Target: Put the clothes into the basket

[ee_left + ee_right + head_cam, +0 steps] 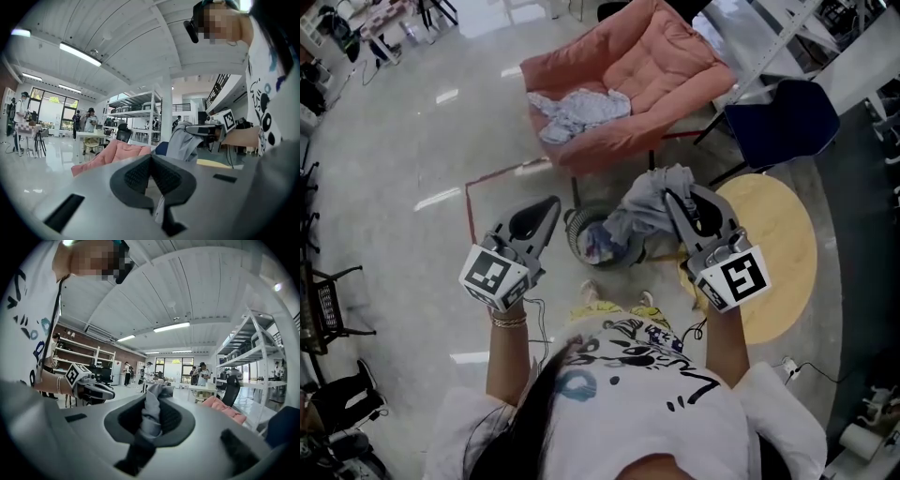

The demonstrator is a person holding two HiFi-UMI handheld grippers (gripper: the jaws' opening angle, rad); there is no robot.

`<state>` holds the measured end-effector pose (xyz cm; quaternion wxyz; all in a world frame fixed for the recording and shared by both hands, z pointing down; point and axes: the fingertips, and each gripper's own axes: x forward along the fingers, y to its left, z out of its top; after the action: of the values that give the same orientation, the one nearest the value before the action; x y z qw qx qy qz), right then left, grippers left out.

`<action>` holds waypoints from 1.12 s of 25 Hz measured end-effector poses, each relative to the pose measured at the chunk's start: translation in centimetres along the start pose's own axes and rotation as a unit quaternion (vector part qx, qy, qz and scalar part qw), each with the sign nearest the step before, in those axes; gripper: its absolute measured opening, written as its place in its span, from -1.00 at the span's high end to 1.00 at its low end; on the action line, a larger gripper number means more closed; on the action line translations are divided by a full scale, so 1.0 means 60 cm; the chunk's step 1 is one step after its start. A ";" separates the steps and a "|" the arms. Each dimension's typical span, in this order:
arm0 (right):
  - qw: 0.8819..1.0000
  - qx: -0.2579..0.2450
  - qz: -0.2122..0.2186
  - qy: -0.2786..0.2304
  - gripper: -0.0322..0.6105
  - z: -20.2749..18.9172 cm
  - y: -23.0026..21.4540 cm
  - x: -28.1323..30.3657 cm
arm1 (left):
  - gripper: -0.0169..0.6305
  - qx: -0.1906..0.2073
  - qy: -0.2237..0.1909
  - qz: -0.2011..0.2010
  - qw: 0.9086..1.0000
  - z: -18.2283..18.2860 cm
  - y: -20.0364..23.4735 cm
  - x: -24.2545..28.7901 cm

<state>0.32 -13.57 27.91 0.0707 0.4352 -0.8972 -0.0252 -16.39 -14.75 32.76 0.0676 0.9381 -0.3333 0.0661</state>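
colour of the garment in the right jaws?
Plain grey garment; it shows best in the head view.

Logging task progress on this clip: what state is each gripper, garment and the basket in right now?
Left hand-held gripper: shut, empty.
Right hand-held gripper: shut on grey garment, which hangs bunched from it.
Laundry basket: upright on the floor, clothes already inside.
Patterned garment: crumpled on pink armchair, not picked up.
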 end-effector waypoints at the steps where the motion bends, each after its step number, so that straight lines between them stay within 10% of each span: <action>1: 1.000 0.002 0.000 0.004 0.72 -0.003 0.003 0.003 | 0.91 -0.004 0.002 -0.001 1.000 -0.004 0.003 0.000; 28: 0.986 0.045 0.085 0.135 0.72 -0.307 0.038 0.138 | 0.91 -0.097 0.037 0.067 0.992 -0.255 0.081 0.081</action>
<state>-3.74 -18.34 47.25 0.1739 0.3592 -0.9134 0.0802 -16.97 -18.87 49.00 0.1656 0.8997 -0.3972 0.0727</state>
